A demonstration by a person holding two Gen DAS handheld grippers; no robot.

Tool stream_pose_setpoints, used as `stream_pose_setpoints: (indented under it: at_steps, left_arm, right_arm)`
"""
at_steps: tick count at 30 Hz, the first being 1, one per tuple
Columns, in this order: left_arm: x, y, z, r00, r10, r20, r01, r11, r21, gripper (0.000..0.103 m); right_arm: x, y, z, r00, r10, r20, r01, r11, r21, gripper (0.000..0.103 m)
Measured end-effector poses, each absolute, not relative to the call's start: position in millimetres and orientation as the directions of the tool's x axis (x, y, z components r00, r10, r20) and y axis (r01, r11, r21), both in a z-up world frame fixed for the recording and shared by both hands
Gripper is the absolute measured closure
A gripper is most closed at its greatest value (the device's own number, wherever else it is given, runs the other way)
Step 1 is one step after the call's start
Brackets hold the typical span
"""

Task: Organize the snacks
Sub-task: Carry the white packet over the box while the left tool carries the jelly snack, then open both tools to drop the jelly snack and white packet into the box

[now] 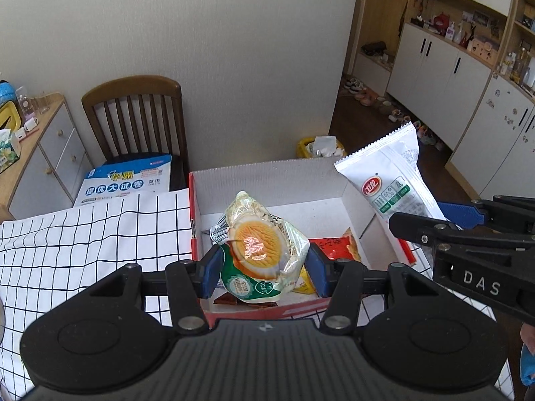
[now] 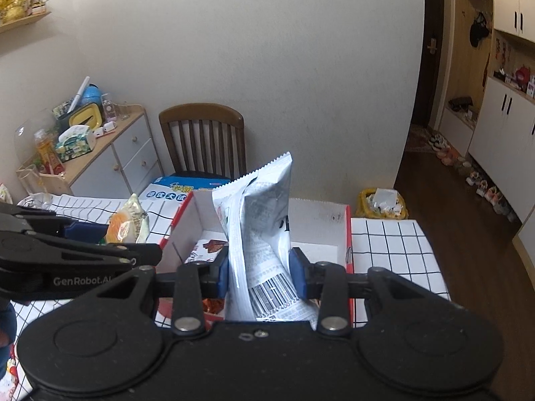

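Note:
My left gripper (image 1: 264, 274) is shut on a clear pastry packet with an orange round and green label (image 1: 259, 247), held over the near end of the red-and-white cardboard box (image 1: 267, 177). My right gripper (image 2: 259, 274) is shut on a tall white-and-grey snack bag (image 2: 264, 220), upright above the same box (image 2: 321, 214). In the left wrist view that white bag (image 1: 389, 177) hangs over the box's right wall, with the right gripper (image 1: 468, 220) beside it. The right wrist view shows the pastry packet (image 2: 128, 222) and left gripper (image 2: 100, 230) at the left. Red and yellow snack packets (image 1: 337, 247) lie inside the box.
The box stands on a table with a white black-grid cloth (image 1: 83, 244). A blue-and-white booklet (image 1: 127, 180) lies on a wooden chair (image 1: 140, 113) behind it. A cluttered sideboard (image 2: 110, 153) is at the left, a yellow bin (image 2: 381, 204) on the floor, cupboards (image 1: 451, 77) at the right.

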State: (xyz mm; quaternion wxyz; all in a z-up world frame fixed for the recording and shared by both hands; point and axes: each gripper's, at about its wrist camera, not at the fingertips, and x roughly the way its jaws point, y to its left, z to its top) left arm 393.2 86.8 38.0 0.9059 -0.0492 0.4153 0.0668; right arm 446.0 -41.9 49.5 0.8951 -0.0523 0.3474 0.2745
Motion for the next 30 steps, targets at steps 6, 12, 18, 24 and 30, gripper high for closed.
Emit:
stream_pose_setpoints:
  at_steps: [6,12,18,24,30]
  left_arm:
    - [415,89,19,0.618,0.098,-0.780,-0.178,0.984,-0.018,0.051]
    - [437,95,-4,0.582,0.109,-0.806,-0.201,0.980,-0.013,0.051]
    - [454,97,-23,0.551,0.120,-0.826,-0.197,0.980,0.011,0.051]
    - [466,97,-40,0.526,0.128,-0.840,-0.184,0.982,0.035,0.051]
    - [475,93,-56,0.505,0.132,-0.853,-0.176,0.983,0.047,0.051]
  right_arm:
    - [469,-36,33,0.592,0.448,-0.670,-0.518,0.848,0.110,0.068]
    - [493,-26,11,0.568,0.426,-0.704,-0.499,0.859,0.117,0.067]
    - [512,-19,-8,0.545,0.411,-0.731,-0.480,0.868,0.131,0.067]
    - [525,-12,-22,0.531,0.391,-0.752,-0.470,0.874,0.122,0.067]
    - [535,-8,-37,0.512,0.378,-0.771,-0.459,0.880,0.126,0.067]
